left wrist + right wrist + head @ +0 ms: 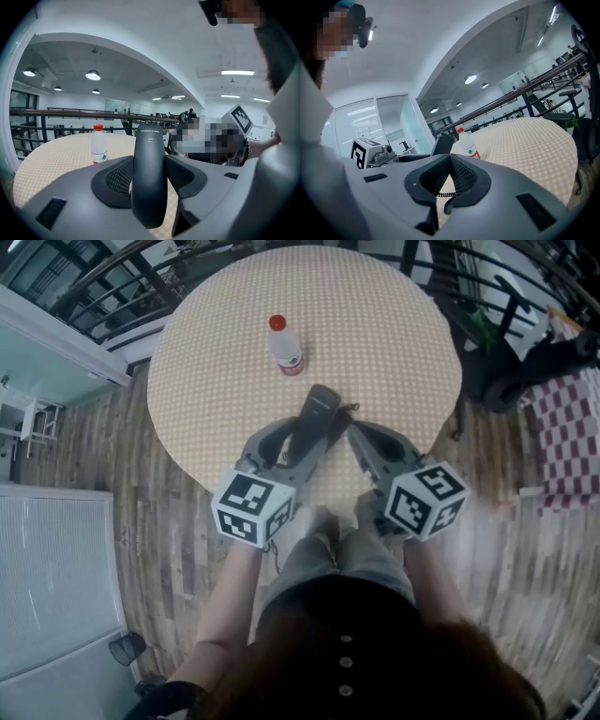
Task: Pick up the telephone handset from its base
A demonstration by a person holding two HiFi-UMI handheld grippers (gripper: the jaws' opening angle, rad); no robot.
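Note:
My left gripper (305, 442) is shut on a black telephone handset (319, 407), which stands upright between its pads (119, 177) in the left gripper view (149, 173). The handset (149, 178) hangs over the near edge of the round checkered table (375, 324). No base shows. Just right of it, my right gripper (354, 430) has its tips touching (450, 157). A thin coiled cord (446, 194) crosses the gap behind those tips. The handset's top (443, 143) shows beyond the right jaws.
A clear bottle with a red cap (286, 351) stands mid-table, beyond the handset. A dark railing (112, 277) curves behind the table. A black chair (525, 362) and a red-and-white checked cloth (567, 437) are at the right, and a white cabinet (56, 577) at the left.

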